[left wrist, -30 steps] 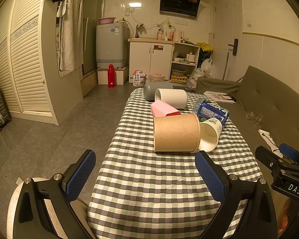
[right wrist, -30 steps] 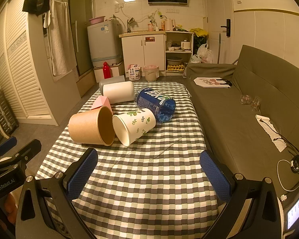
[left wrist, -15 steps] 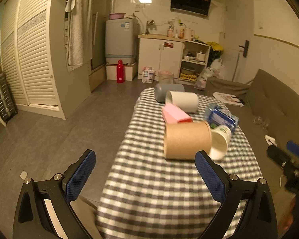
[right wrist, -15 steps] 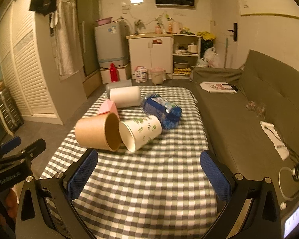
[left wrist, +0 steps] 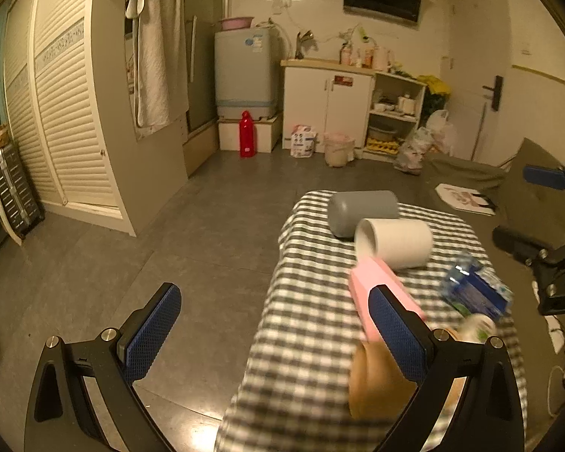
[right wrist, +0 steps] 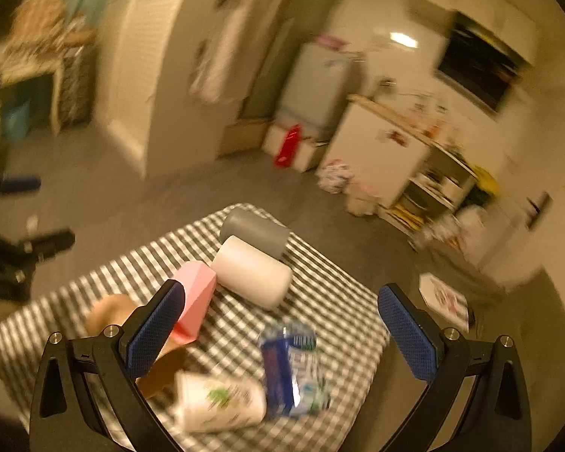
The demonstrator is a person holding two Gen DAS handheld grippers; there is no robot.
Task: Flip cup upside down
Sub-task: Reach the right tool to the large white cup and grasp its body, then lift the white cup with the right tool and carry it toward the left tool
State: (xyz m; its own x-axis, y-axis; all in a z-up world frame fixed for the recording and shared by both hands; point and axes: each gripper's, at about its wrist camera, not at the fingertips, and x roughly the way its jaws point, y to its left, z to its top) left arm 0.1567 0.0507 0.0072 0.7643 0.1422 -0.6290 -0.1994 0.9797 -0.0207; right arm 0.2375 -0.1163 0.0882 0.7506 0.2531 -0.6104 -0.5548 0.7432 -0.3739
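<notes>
Several cups lie on their sides on the checked table (left wrist: pixel 312 342): a brown paper cup (left wrist: pixel 376 380), a white leaf-print cup (right wrist: pixel 222 403), a white cup (left wrist: pixel 395 243), a grey cup (left wrist: pixel 361 211) and a pink faceted cup (left wrist: pixel 380 293). My left gripper (left wrist: pixel 275 335) is open and empty, above the table's left edge, its right finger over the brown cup. My right gripper (right wrist: pixel 282 331) is open and empty, above the cups, looking down at the pink cup (right wrist: pixel 194 301) and white cup (right wrist: pixel 252 277). The view is blurred.
A blue-labelled plastic bottle (right wrist: pixel 290 365) lies on the table beside the leaf-print cup. A grey sofa (left wrist: pixel 471 177) runs along the table's right side. Bare floor (left wrist: pixel 169 233) lies to the left, with a louvred wardrobe and kitchen cabinets beyond.
Both grippers have moved forward and up over the table and swung left, so the cups now sit lower and closer in both views. Both stay open and empty.
</notes>
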